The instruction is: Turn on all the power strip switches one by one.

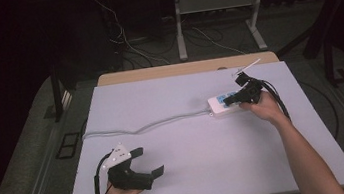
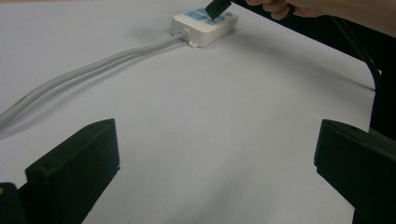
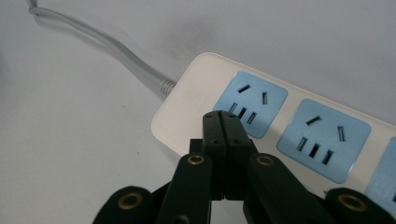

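A white power strip [image 1: 222,104] with blue socket faces [image 3: 251,103] lies right of centre on the pale table. Its grey cable [image 1: 148,126] runs left across the top. My right gripper [image 3: 226,122] is shut, jaws pressed together with nothing between them, tips just above the strip's cable end; the same gripper [image 1: 228,101] sits over the strip in the high view. My left gripper [image 1: 148,161] rests near the front left of the table, open and empty, its jaws wide apart. From the left gripper view the power strip [image 2: 204,27] lies far ahead.
The pale table top [image 1: 209,162] ends at a wooden strip [image 1: 186,68] along its far edge. Beyond it stand a desk frame [image 1: 220,20] and loose cables on a dark floor. Black cables [image 1: 279,100] trail from the right gripper.
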A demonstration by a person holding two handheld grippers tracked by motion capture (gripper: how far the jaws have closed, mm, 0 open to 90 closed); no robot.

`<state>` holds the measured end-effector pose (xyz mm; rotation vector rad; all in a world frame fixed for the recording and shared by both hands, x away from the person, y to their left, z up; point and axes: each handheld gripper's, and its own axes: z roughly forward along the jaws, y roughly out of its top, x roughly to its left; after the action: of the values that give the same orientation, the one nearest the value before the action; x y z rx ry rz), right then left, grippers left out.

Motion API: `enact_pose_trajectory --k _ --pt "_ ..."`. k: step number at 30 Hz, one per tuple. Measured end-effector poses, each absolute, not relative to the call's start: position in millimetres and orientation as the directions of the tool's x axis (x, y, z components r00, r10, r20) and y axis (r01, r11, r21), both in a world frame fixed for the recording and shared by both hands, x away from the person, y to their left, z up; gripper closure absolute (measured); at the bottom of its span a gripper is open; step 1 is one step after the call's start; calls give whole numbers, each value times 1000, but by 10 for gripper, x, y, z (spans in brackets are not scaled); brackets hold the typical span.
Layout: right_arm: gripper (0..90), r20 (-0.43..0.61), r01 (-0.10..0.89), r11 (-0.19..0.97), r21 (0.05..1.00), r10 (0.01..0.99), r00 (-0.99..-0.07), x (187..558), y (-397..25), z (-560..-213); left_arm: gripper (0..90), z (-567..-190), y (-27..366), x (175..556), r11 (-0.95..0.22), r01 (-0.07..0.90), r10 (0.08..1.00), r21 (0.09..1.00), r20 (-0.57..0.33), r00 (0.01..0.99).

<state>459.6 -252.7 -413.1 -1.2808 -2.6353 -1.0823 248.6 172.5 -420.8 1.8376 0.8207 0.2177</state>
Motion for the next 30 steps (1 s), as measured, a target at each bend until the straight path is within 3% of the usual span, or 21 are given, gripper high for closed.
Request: enact_pose_trajectory --k 13,15,20,27,30 --pt "900 249 676 453 581 692 -678 4581 -2474 -4153 0 -4212 1702 2483 -217 437 622 873 -221 751" --pt "900 295 686 455 568 665 -686 4579 -2458 -4171 0 -4212 1701 2486 -218 436 622 873 -220 751" --pt "900 252 666 464 584 677 -692 4573 -2387 -4171 0 -4205 1703 2474 -220 433 625 874 -215 751" --pt "900 275 669 452 590 666 -693 4581 -2419 -4191 0 -4203 1748 2474 -207 435 631 876 -220 744" --pt "900 344 685 387 618 651 -677 4579 -2514 -4263 0 -4200 1755 2469 -207 432 631 878 -218 745"
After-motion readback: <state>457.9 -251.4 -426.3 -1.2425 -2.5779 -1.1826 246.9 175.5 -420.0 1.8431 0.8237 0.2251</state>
